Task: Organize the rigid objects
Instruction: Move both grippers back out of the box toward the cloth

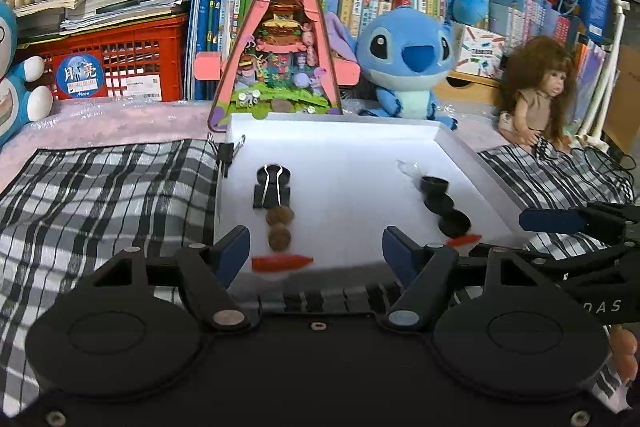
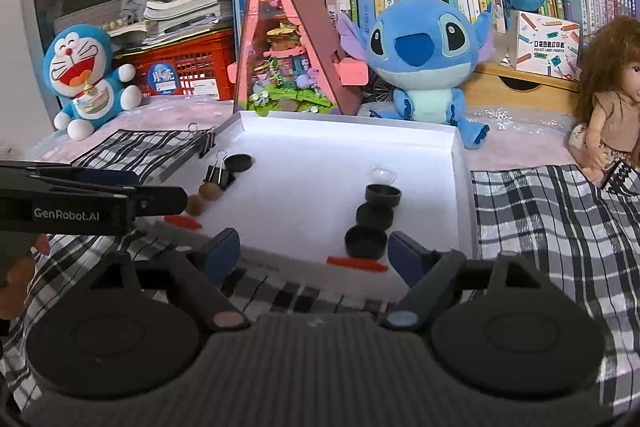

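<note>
Looks pretty much sorted: 2 neat columns in the white tray [image 1: 460, 143], binder clip [image 1: 272, 191] plus nuts [image 1: 280, 227] left, black caps [image 2: 374, 217] right, both left gripper [image 1: 316, 251] and right gripper [image 2: 314, 251] spread wide, holding nothing.

dim indoor light, fisheye-bent edges — slight blur

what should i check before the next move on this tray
1. Left gripper open and holding nothing: ok.
2. Right gripper open and holding nothing: ok.
3. Left column in line, binder clip, two brown balls, red strip: ok.
4. Right column in line, three black caps, red strip: ok.
5. Clear dome inside white tray: ok.
6. Second clip at tray rim, placed: cannot tell.
</note>
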Tool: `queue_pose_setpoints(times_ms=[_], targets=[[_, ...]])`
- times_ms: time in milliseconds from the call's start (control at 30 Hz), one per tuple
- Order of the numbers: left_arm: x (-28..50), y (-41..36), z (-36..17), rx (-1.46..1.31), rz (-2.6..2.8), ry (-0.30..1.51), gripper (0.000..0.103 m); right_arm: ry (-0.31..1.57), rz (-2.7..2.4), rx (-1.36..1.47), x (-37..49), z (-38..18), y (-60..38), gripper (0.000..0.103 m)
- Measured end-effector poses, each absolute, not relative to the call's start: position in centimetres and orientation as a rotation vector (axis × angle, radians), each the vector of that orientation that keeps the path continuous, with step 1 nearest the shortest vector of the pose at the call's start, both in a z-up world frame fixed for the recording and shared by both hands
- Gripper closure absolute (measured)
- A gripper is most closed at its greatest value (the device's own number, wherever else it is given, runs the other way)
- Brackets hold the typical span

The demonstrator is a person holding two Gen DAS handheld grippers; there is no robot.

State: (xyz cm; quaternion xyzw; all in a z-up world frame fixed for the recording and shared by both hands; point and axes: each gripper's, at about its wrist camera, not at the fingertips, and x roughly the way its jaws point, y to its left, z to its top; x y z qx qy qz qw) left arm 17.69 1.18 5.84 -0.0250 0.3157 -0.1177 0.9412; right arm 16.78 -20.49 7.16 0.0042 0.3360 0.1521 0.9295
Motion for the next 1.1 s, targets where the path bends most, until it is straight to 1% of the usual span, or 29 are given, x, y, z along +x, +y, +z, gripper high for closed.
queue_pose_setpoints(times_ms=[133,400,867,1100], targets=[[15.9,1.1,5.4,-0.05,-0.254,0.636,0.031,0.693,0.318,-0.004,15.4,6.5,-20.5,0.012],[13.3,0.9,4.5,-0.079,-0.269,0.652,0.028,0.675,0.337,-0.041,13.0,6.1,-20.1,0.007],[9.7,0.4,3.5,-0.081,-0.301,0.66,0.026,0.672,0.354,-0.089,10.1,5.3,-20.0,0.002],[7.8,0.2,3.2,-0.076,-0.31,0.649,0.026,0.665,0.342,-0.12,9.0,5.0,-20.2,0.001]])
